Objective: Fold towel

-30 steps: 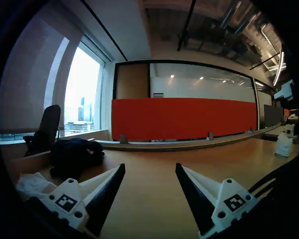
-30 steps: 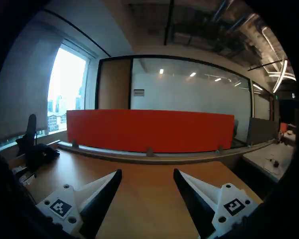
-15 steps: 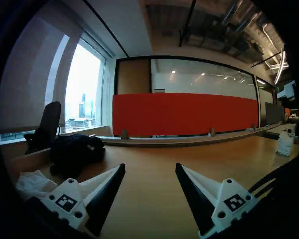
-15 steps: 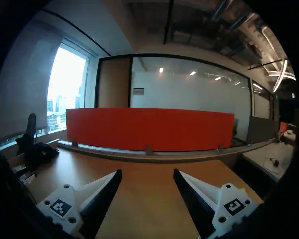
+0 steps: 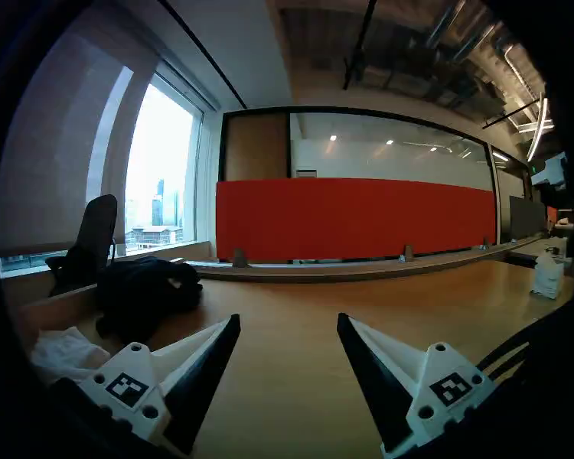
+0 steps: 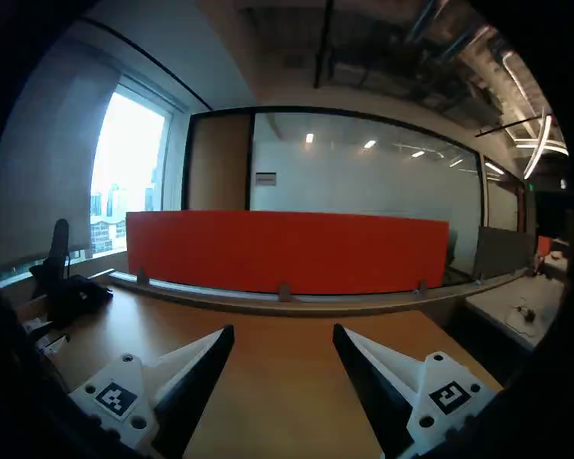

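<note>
Desk (image 5: 287, 382) stretches ahead of my left gripper (image 5: 287, 316) and right gripper (image 6: 282, 327), both spread wide; crumpled white cloth (image 5: 61, 356), possibly the towel, lies beside a black bag (image 5: 145, 294).

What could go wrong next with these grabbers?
The white cloth lies crumpled beside the black bundle, so the left gripper might snag the bundle too. It and the right gripper are open over bare desk; the cloth sits off to the side, so closing straight ahead would probably catch nothing.

Both tools held level — left tool (image 5: 287, 325) and right tool (image 6: 283, 335) spread wide, gripping nothing.
</note>
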